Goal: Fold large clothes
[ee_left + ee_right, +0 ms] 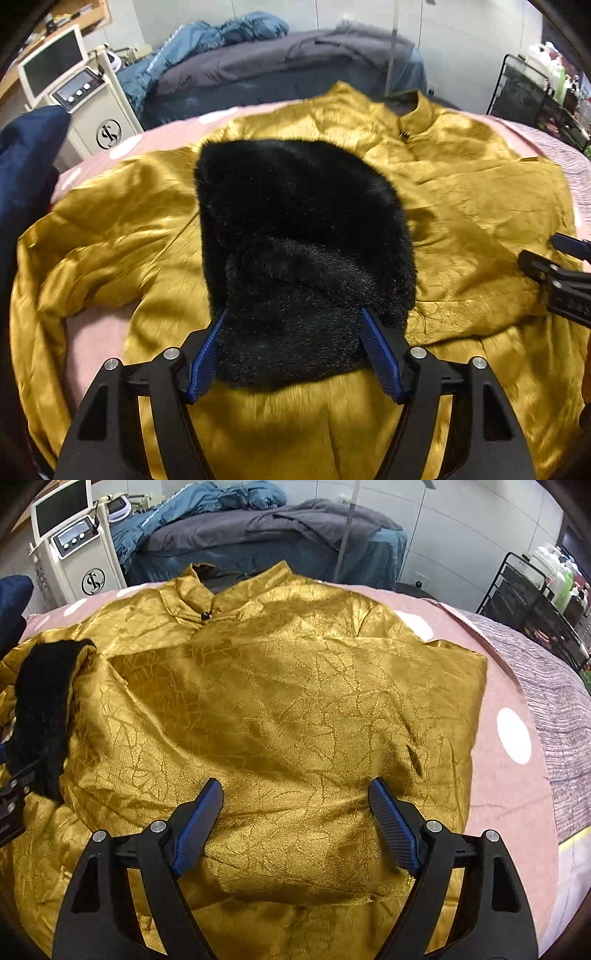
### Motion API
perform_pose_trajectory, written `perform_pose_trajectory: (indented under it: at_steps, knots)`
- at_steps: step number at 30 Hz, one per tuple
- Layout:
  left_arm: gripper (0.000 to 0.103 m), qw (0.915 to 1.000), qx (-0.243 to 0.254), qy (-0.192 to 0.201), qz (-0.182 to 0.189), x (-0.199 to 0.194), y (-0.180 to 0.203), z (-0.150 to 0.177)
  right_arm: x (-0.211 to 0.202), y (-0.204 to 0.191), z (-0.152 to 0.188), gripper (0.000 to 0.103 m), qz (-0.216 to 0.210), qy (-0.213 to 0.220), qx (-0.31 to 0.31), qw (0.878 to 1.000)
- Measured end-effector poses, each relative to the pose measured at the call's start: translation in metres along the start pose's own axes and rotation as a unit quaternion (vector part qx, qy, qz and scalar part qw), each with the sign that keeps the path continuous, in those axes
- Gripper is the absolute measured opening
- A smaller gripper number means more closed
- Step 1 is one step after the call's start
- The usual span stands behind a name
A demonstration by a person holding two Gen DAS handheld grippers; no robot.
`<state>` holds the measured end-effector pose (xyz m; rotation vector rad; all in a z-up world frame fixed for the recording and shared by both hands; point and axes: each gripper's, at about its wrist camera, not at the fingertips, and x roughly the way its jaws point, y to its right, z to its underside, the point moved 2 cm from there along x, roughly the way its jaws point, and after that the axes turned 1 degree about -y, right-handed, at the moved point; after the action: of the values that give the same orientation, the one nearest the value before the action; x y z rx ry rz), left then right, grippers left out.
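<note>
A golden satin garment (295,686) with a stand-up collar (195,602) lies spread on a pink dotted bed cover (506,794). Its sleeve ends in a black fur cuff (295,221), which is laid over the body of the garment (461,206). My left gripper (294,313) has the near end of the cuff pinched between its blue pads. The cuff (40,701) also shows at the left edge of the right wrist view. My right gripper (295,784) hovers open over the garment's lower front, and no fold is between its fingers. It also appears at the right edge (554,273) in the left wrist view.
A white machine with a screen (74,85) stands at the back left. Behind the bed is a second bed with grey and blue covers (277,62). A black rack with bottles (535,602) stands at the right. A dark blue cloth (26,166) lies at the left.
</note>
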<state>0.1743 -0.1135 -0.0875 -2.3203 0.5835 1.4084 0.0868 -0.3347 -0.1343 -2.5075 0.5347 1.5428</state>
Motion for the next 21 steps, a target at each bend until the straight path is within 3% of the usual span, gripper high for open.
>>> perform_pose_trajectory:
  at_steps: [4, 8, 14, 18, 21]
  knots:
    - [0.085, 0.9995, -0.013, -0.028, -0.003, 0.02, -0.003, -0.013, 0.021, 0.006, -0.007, 0.086, -0.007, -0.019, 0.0, 1.0]
    - [0.096, 0.9966, -0.062, -0.047, 0.026, 0.033, -0.013, -0.011, 0.034, 0.006, -0.007, 0.093, -0.011, -0.021, -0.012, 1.0]
    - [0.097, 0.9983, -0.045, -0.038, -0.002, 0.027, -0.004, -0.007, 0.038, 0.005, -0.012, 0.097, -0.007, -0.038, -0.009, 0.999]
    - [0.096, 0.9985, -0.05, -0.001, -0.024, -0.004, 0.0, -0.002, 0.009, 0.006, -0.014, 0.097, -0.017, -0.025, 0.028, 0.999]
    - [0.096, 0.9976, -0.047, 0.048, -0.017, -0.04, 0.008, 0.012, -0.013, 0.0, 0.005, 0.097, -0.04, -0.013, 0.025, 0.999]
